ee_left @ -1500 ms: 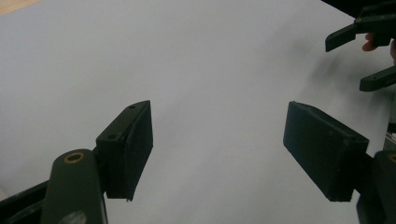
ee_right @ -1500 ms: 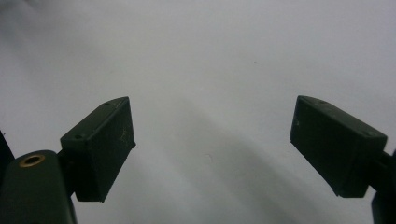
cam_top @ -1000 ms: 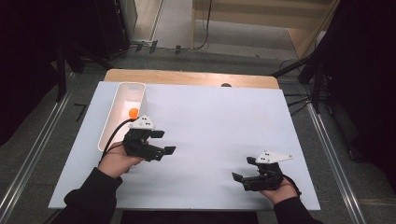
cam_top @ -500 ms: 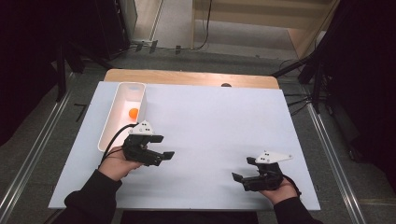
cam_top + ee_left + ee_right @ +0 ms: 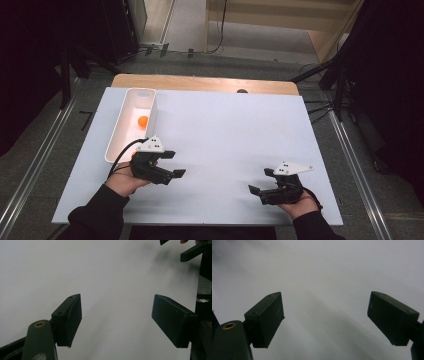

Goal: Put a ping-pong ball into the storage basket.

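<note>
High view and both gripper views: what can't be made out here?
- White bin: the near inside wall is hidden by its own rim in the high view.
- Orange ball: too small in the high view to tell its surface.
- Dark spot at the table's far edge: too small to identify.
- Left gripper: its underside is hidden by the hand.

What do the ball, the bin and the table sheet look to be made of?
Ball: small, smooth, evenly orange, probably light plastic, like a ping-pong ball; too small to be sure.
Bin: white, thin straight walls with rounded corners, likely moulded plastic.
Sheet: matte pale surface with soft shadows and no glare, perhaps paper or a laminate. A wooden board shows at its far edge.
</note>
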Motion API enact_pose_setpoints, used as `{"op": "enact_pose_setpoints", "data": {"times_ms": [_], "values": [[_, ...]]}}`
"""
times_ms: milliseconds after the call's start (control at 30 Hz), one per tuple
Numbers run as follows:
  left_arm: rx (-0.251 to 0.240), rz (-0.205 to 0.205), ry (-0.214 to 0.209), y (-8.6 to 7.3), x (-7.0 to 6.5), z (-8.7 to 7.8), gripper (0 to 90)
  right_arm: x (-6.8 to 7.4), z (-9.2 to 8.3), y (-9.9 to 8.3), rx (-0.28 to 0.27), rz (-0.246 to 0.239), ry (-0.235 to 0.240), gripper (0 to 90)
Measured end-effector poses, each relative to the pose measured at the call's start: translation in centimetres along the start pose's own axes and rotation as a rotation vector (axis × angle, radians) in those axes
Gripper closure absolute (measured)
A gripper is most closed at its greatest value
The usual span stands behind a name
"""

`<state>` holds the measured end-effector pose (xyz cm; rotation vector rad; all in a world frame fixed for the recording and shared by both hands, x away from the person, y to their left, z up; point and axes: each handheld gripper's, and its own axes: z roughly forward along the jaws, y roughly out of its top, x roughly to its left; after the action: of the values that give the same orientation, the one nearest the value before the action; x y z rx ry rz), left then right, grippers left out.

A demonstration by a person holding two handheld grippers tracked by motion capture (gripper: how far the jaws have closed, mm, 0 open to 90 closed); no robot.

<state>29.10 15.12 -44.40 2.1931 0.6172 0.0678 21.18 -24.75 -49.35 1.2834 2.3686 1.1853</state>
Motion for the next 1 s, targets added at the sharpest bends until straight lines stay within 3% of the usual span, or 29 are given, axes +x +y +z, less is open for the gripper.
{"op": "enact_pose_setpoints", "data": {"times_ms": [433, 533, 1000], "values": [[0.005, 0.030, 0.008, -1.2, -0.4, -0.1, 24.7, 0.0, 0.0, 0.0, 0.004, -0.002, -0.003, 12.4], [0.006, 0.018, -0.002, -1.5, -0.4, 0.0, 24.7, 0.0, 0.0, 0.0, 0.005, -0.001, -0.001, 12.4], [0.047, 0.033, -0.010, -3.1, -0.6, 0.1, 24.6, 0.1, 0.0, 0.0, 0.007, -0.001, 0.001, 12.3]]}}
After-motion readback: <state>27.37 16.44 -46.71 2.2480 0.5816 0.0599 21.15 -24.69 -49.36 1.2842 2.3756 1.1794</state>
